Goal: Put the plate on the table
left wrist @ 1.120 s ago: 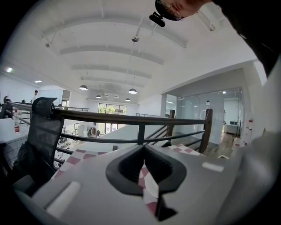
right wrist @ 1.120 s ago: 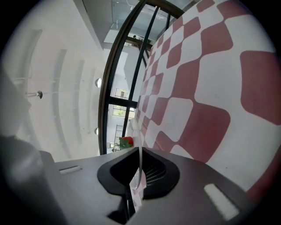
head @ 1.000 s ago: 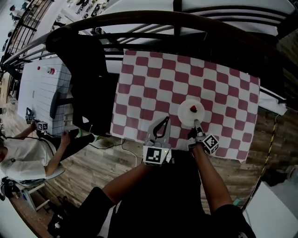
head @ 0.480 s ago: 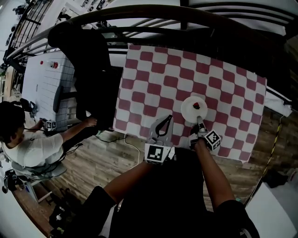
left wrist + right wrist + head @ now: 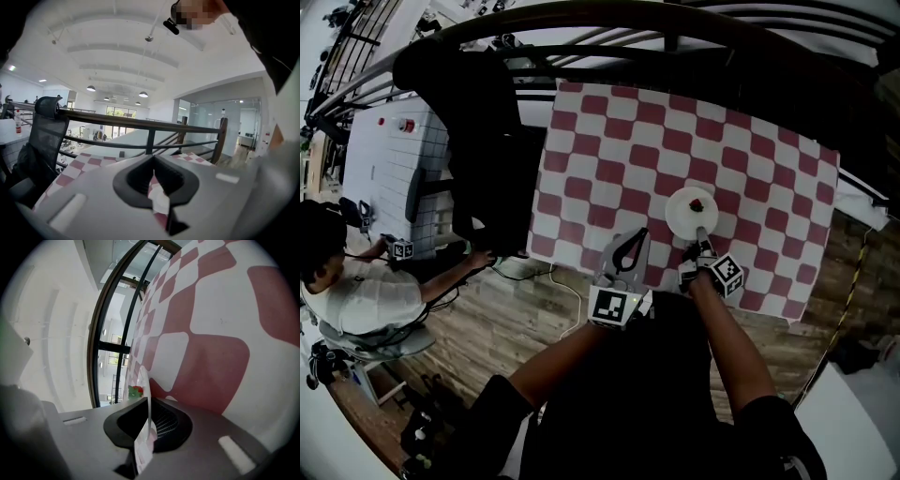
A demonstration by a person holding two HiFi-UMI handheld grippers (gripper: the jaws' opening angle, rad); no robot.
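Note:
A white plate (image 5: 686, 214) carrying a small red and green piece (image 5: 696, 203) lies on the red-and-white checked table (image 5: 609, 150), near its front right. My right gripper (image 5: 701, 236) has the plate's near rim (image 5: 144, 394) between its jaws; they still press on it while beginning to open. In the right gripper view (image 5: 147, 401) the rim stands edge-on, with the red and green piece (image 5: 135, 390) beyond it. My left gripper (image 5: 638, 235) hovers at the table's front edge, left of the plate, shut on nothing (image 5: 153, 158).
A black office chair (image 5: 473, 122) stands against the table's left side. A dark railing (image 5: 675, 42) runs behind the table. A seated person (image 5: 356, 291) works at a white table (image 5: 394, 159) on the far left. Wooden floor (image 5: 534, 309) lies under me.
The plate and both grippers keep nearly the same places on the cloth. The seated person at the left has shifted and reached an arm toward the chair.

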